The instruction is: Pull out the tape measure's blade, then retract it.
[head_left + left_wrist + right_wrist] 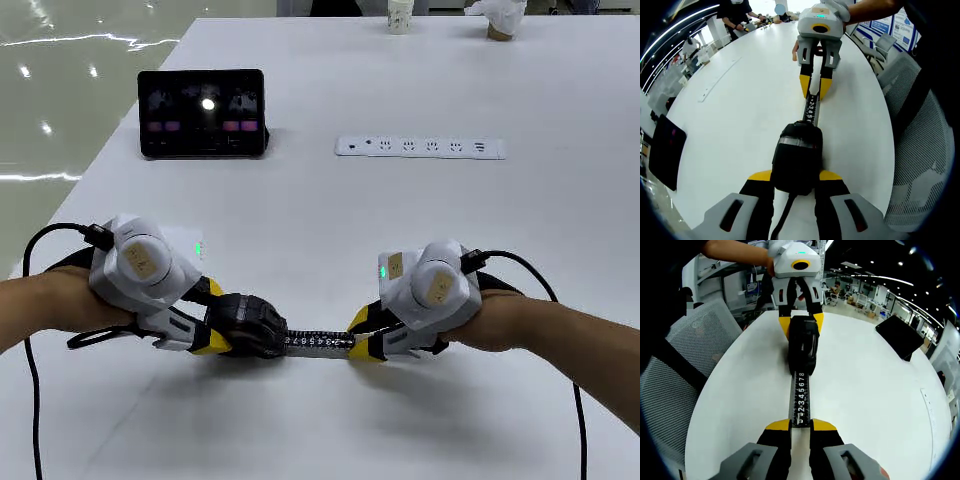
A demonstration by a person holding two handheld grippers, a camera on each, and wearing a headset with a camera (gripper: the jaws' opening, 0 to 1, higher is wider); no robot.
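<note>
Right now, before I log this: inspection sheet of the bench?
Surface: white table.
Job's things: black tape measure on the table, blade pulled out a short way, numbers showing.
Clutter: tablet, power strip, paper cup, all on the far side, apart from the work.
Grippers: left gripper shut on the tape measure; right gripper shut on the blade's end.
Cables: left cable and right cable, black, one trailing from each gripper.
Surroundings: glossy floor, mesh chair.

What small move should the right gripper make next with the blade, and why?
Probably draw the right gripper a little further from the case, in line with the blade. Its jaws are shut on the blade's tip, the left gripper clamps the case, and only a short numbered stretch is out, so the pull looks unfinished.
</note>
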